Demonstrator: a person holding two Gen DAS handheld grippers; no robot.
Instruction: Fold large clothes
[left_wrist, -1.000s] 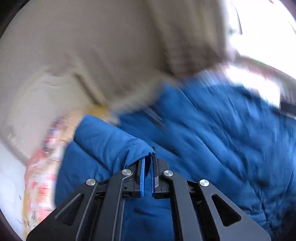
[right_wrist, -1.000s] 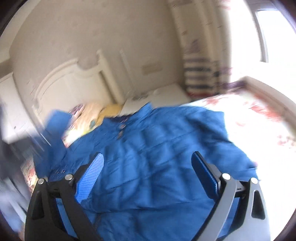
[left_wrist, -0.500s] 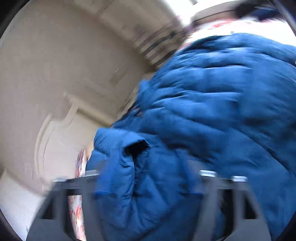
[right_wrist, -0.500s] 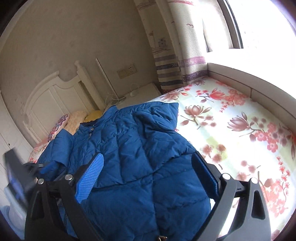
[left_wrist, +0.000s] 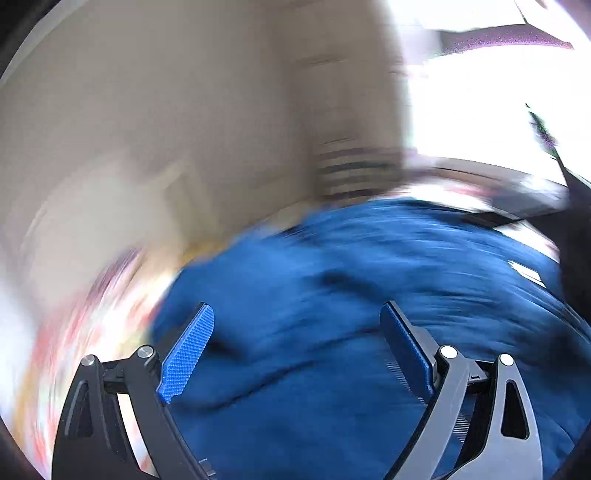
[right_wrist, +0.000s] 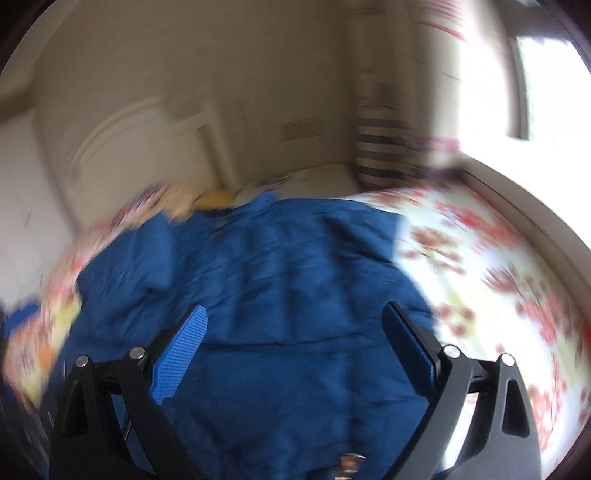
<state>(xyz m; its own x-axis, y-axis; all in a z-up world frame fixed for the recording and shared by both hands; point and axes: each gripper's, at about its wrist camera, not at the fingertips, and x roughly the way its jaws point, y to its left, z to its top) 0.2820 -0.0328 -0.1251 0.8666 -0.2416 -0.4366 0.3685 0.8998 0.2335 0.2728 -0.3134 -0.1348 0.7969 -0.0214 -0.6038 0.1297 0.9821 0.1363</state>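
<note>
A blue puffer jacket (right_wrist: 288, 288) lies spread on a bed with a floral sheet (right_wrist: 480, 280). It also fills the lower part of the left wrist view (left_wrist: 351, 295). My left gripper (left_wrist: 297, 332) is open and empty above the jacket. My right gripper (right_wrist: 295, 332) is open and empty above the jacket's middle. Both views are blurred by motion. A sleeve (right_wrist: 147, 258) lies folded onto the jacket's left side.
A white headboard (right_wrist: 140, 147) and a pillow (right_wrist: 177, 199) stand at the far end of the bed. A striped curtain (right_wrist: 384, 151) and a bright window (right_wrist: 546, 81) are at the right. The floral sheet shows to the right of the jacket.
My left gripper was shut on a fold of the jacket's sleeve; it has let go and now stands open. The right gripper stayed open and dropped closer over the jacket.
</note>
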